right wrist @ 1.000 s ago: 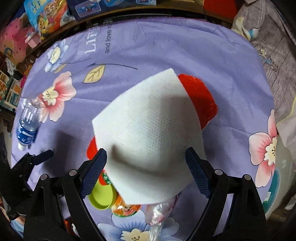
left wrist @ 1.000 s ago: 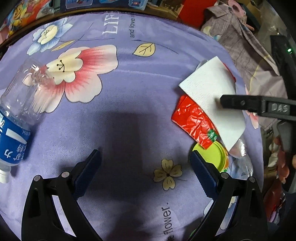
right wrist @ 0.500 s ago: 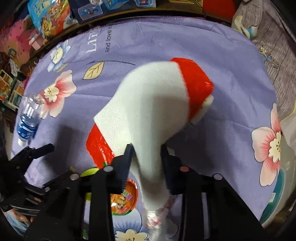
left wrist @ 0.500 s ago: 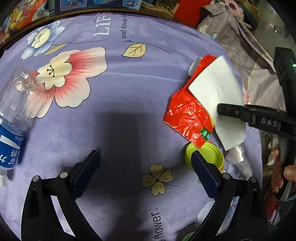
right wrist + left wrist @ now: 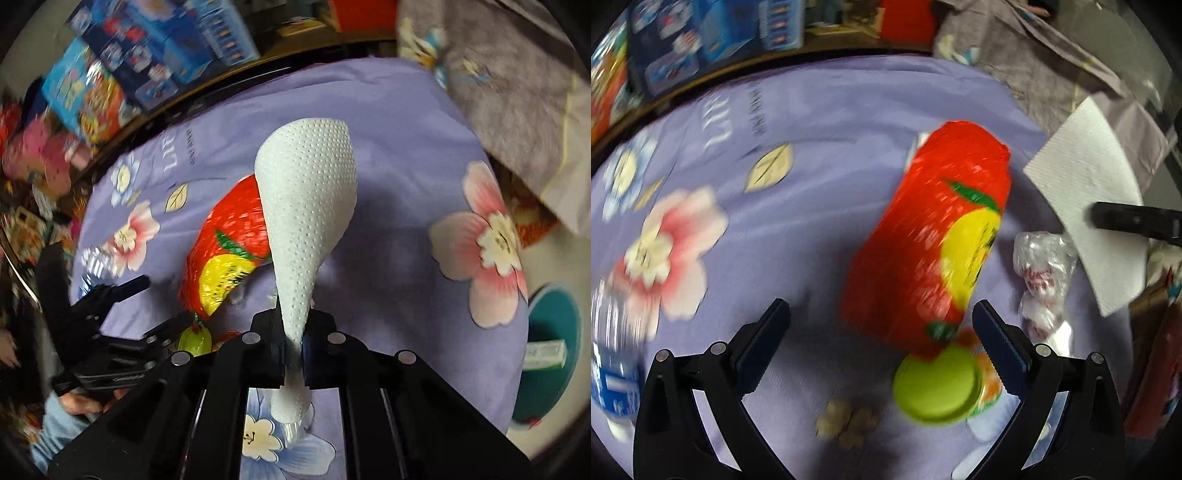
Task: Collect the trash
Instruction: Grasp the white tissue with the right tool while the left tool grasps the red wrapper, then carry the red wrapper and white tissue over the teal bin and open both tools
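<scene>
right claw (image 5: 293, 345) clamped tight on the white paper towel (image 5: 306, 206), lifted off the purple floral cloth (image 5: 399, 155); left claw (image 5: 879, 325) wide open, red snack bag (image 5: 931, 236) lying between its fingers, green lid (image 5: 936, 384) just below

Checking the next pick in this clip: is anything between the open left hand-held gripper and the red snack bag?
Nothing visible blocks it. The left hand-held gripper stands open, and the red snack bag lies uncovered on the purple cloth just ahead. The white paper towel is clamped in the right hand-held gripper, off the bag.
</scene>
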`<state>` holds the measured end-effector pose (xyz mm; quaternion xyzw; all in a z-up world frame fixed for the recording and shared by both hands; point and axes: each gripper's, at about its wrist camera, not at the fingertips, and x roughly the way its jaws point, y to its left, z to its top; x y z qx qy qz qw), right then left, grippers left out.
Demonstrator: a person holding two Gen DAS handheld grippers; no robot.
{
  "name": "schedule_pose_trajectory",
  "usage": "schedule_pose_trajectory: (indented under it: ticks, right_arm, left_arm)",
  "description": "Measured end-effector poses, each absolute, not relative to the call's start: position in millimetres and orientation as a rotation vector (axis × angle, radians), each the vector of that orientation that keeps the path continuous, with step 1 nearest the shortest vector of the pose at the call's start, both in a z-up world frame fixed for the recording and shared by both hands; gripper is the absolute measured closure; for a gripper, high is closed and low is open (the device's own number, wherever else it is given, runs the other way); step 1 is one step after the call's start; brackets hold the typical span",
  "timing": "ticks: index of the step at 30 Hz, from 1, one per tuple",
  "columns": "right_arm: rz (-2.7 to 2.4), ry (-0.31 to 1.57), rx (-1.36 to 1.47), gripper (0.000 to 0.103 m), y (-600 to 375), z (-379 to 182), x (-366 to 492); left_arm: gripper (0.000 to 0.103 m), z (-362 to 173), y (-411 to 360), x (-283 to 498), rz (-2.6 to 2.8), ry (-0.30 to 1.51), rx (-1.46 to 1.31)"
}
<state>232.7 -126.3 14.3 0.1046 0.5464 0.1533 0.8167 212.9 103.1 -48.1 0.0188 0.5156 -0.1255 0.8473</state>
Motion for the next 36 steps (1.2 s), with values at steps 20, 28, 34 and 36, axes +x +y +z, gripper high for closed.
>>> schedule_pose_trajectory:
  ticks: [20,28,34,36]
  right_arm:
    - [0.281,1.154,0.418,0.097,-205.9,-8.0,212.9]
    - [0.262,1.092,0.494,0.097,-249.5,2.8,182.2]
    - [0.205,1.03,0.561,0.097,-303.4,11.8,149.0]
    - [0.175,1.011,0.585,0.097,-327.6,11.8,135.9]
  left_arm:
    - [0.076,-23.4,79.1,197.0,-0.371,1.082,0.047]
    - [0.076,16.8,33.4,164.9,-0.429,1.06,0.068]
    - [0.076,25.9,-27.7,149.8,-0.509,1.066,0.105]
    - [0.076,26.0,-57.6,143.9,-0.548,1.069,0.124]
